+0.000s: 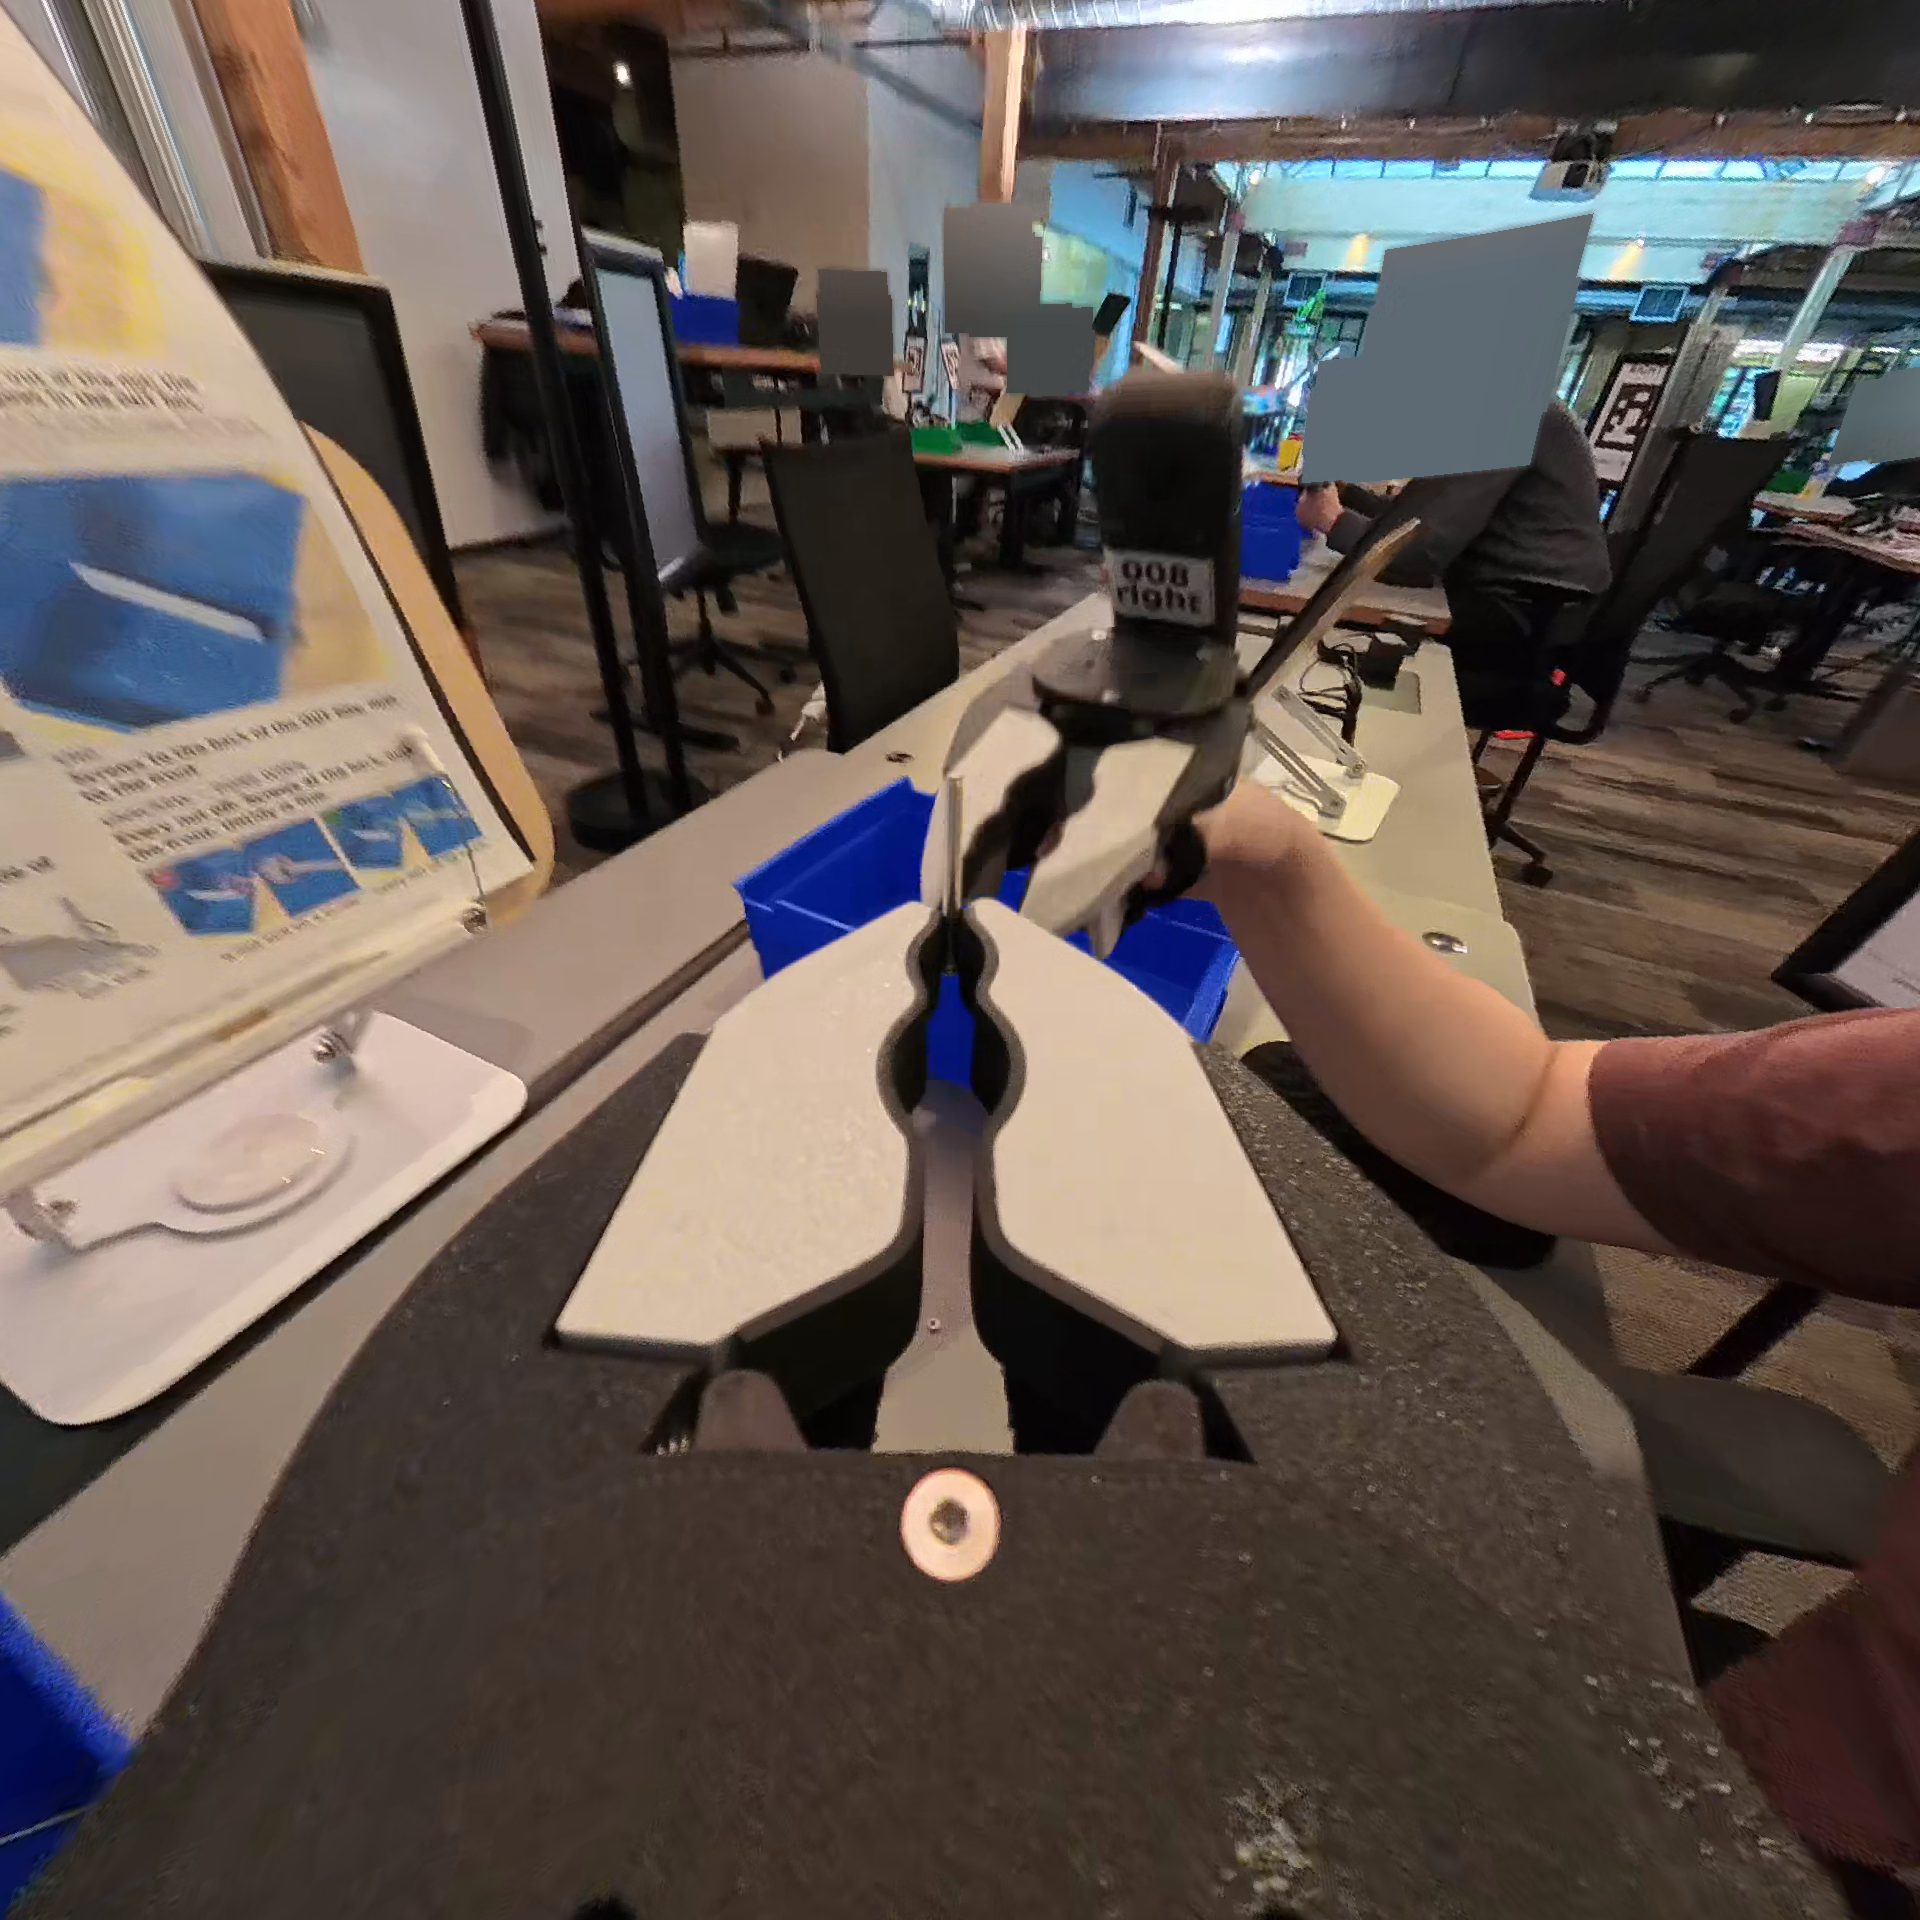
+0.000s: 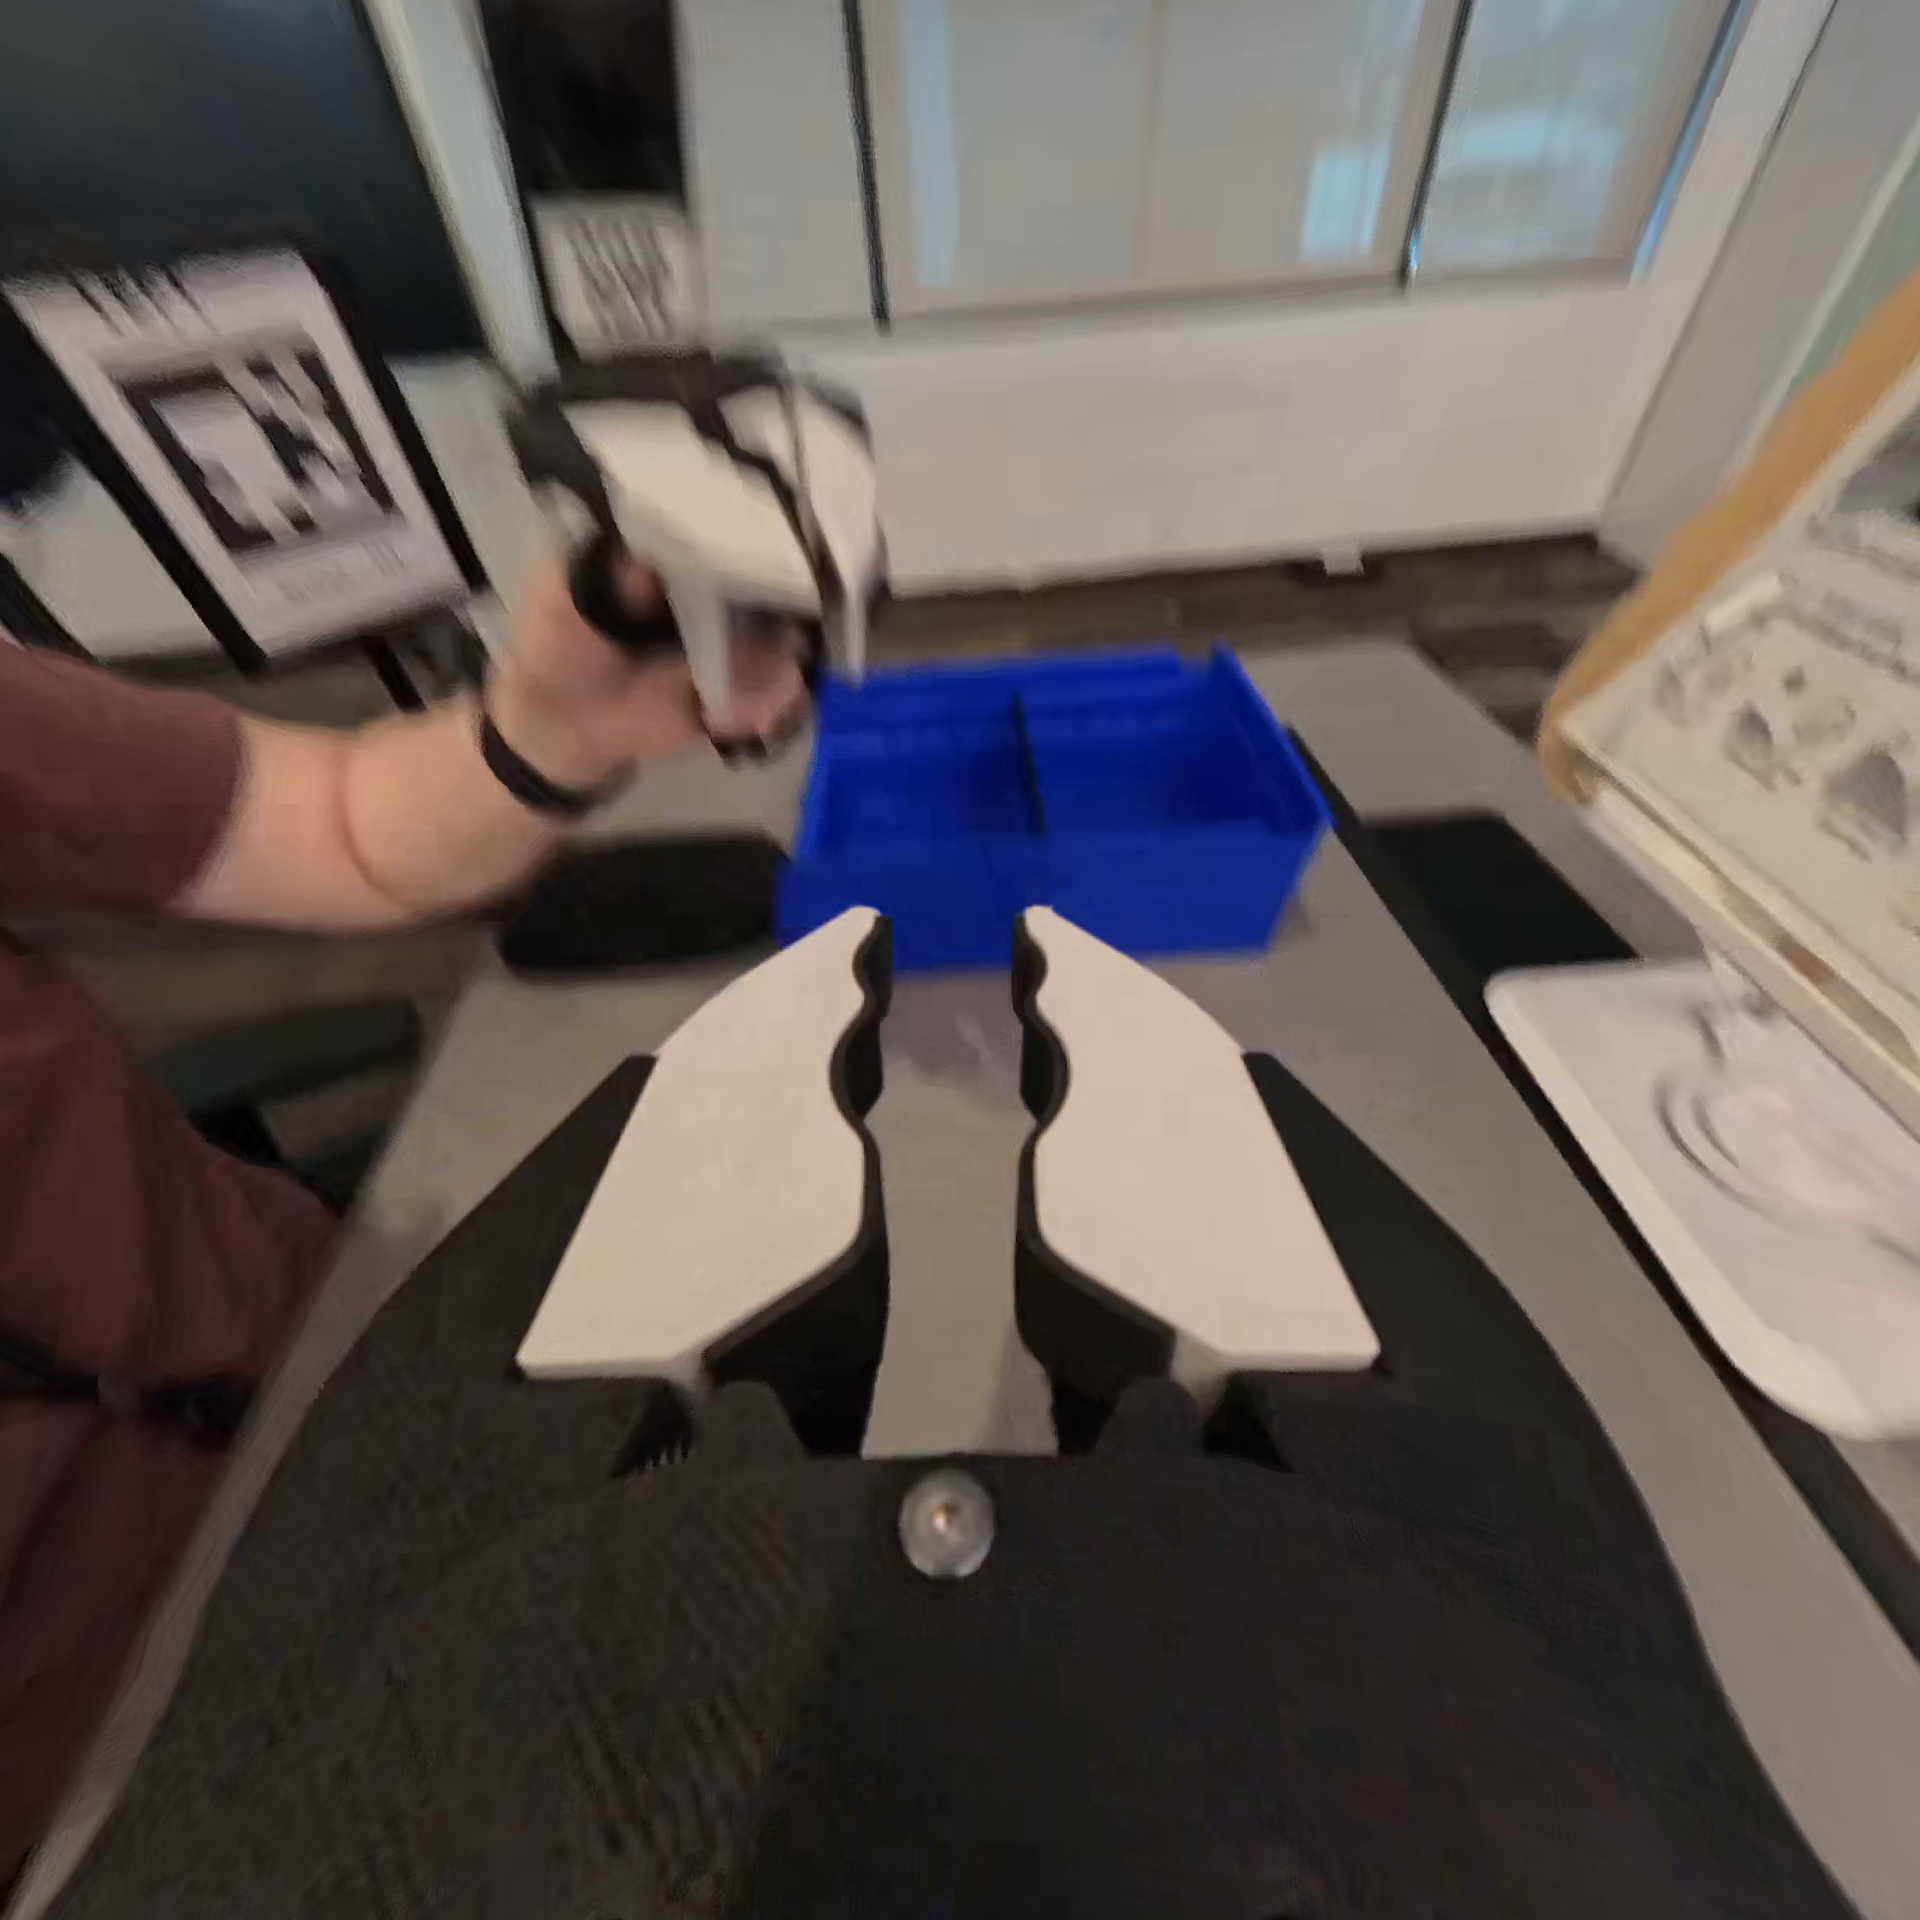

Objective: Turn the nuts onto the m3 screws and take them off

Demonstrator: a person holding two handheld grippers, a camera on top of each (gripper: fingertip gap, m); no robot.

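The grey worktop (image 2: pixel 1382 748) carries everything, and the blue bin (image 2: pixel 1049 810) near its middle serves as the landmark; the bin is split by a divider into two compartments, and what lies inside cannot be made out through the blur; to one side of the bin stands a tilted instruction board (image 1: pixel 208 644) on a white base, and dark pads lie on the worktop either side of the bin; the right gripper (image 2: pixel 948 930), seen in its own view, is released, its fingers well apart and empty, pointing toward the near wall of the bin; in the left wrist view it hangs above the bin with its tips close beside the screw; the left gripper (image 1: pixel 951 920) is clenched on the M3 screw (image 1: pixel 949 847), which stands upright out of the fingertips, above the bin's near edge; no nut can be seen on it. The screw is judged light, stiff and slippery, so thin that it could tilt or twist between the pads; holding it low on the shank leaves thread free, and a nut, tiny and easily dropped, is best taken by its flats.
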